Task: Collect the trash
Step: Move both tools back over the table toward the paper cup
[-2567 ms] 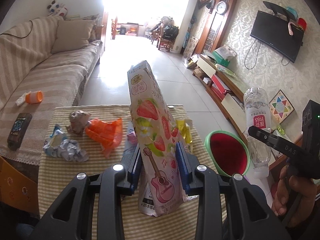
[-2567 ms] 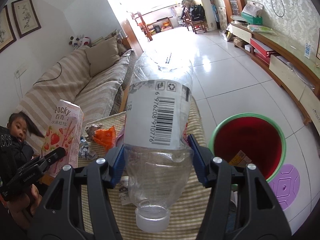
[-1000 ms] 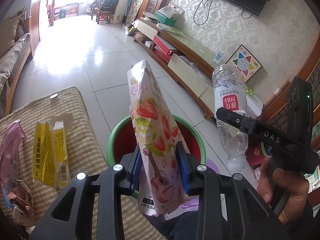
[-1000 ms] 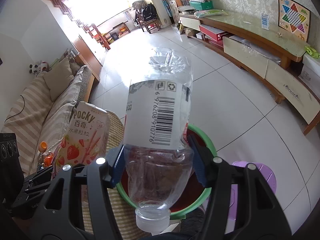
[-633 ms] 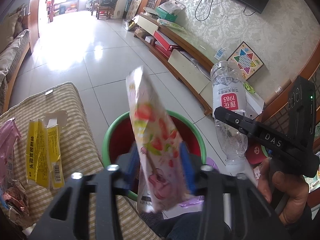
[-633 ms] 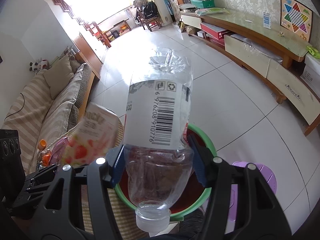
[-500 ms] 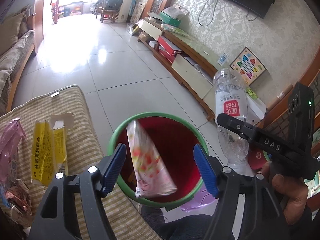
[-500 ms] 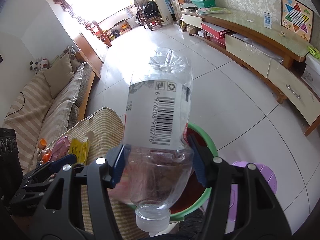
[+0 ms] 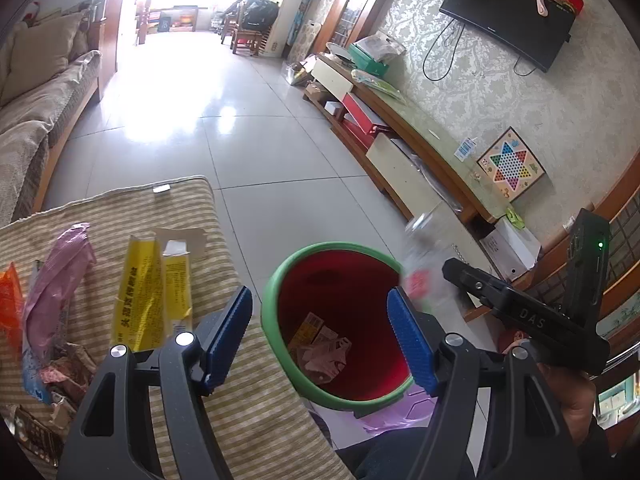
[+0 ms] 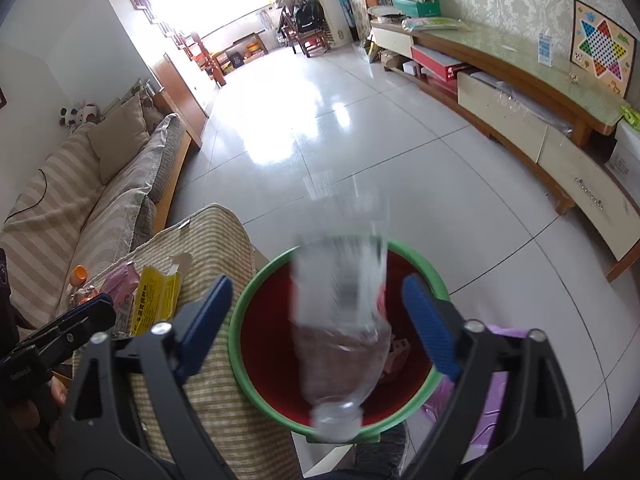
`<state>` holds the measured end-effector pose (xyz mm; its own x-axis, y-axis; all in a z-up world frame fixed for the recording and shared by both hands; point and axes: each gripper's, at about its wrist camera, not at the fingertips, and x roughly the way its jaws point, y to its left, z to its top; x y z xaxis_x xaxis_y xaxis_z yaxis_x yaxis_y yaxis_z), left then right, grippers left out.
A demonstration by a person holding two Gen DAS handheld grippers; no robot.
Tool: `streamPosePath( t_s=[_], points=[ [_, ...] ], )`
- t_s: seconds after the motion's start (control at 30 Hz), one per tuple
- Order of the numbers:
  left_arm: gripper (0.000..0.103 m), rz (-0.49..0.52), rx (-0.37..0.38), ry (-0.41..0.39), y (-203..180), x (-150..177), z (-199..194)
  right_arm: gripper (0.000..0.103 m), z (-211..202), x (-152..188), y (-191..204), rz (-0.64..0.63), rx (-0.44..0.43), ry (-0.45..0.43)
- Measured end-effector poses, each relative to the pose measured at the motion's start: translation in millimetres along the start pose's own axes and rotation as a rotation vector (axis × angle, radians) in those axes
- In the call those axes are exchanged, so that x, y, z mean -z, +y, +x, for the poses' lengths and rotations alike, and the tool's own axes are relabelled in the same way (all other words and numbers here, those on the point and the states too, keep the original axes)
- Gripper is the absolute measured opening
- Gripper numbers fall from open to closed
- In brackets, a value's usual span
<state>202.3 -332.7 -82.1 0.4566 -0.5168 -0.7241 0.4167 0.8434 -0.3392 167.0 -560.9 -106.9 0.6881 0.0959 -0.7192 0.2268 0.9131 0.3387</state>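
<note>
Right wrist: opening right claw (image 10: 318, 320), blurred bottle (image 10: 340, 312) over bin (image 10: 240, 312).

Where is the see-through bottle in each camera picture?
Left wrist view: the plastic bottle is a blur right of centre, beside the bin's far-right rim.
Right wrist view: bottle centre, between the opening right gripper fingers, untouched.
Shared landmark: the green-rimmed red bin.

A striped sofa (image 10: 68, 216) with a tan cushion (image 10: 116, 140) runs along one wall — opposite, a long low cabinet (image 10: 520, 92) carries a Chinese-checkers board (image 10: 602, 50). Above it hangs a dark television (image 9: 508, 16) — glossy pale floor tiles (image 9: 248, 152) between.
</note>
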Motion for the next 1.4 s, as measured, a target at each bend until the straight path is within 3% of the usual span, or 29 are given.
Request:
streamPosePath(
  t_s=[0.27, 0.33, 0.4, 0.5, 0.97, 1.4],
  points=[
    [0.067, -0.024, -0.012, -0.022, 16.9, 3.3, -21.9, 0.092, -6.2, 2.1, 16.2, -0.018, -0.007, 0.0],
    [0.074, -0.029, -0.022, -0.029, 21.5, 4.5, -29.3, 0.096, -9.8, 2.6, 23.2, -0.031, 0.001, -0.008],
    [0.087, -0.035, -0.035, -0.044, 26.9, 6.8, -39.3, 0.098, -13.5, 3.1, 32.0, -0.048, 0.015, -0.018],
    [0.095, -0.046, -0.074, -0.072, 39.7, 10.8, -57.2, 0.098, -19.6, 5.9, 47.4, -0.064, 0.011, -0.025],
    [0.095, -0.134, -0.173, -0.117, 124.0, 53.8, -149.0, 0.098, -34.2, 34.6, 147.2, -0.159, -0.051, -0.008],
    [0.095, -0.26, -0.265, -0.056, 221.9, 131.8, -194.3, 0.098, -16.8, 90.6, 225.1, -0.291, -0.063, 0.09]
  ],
)
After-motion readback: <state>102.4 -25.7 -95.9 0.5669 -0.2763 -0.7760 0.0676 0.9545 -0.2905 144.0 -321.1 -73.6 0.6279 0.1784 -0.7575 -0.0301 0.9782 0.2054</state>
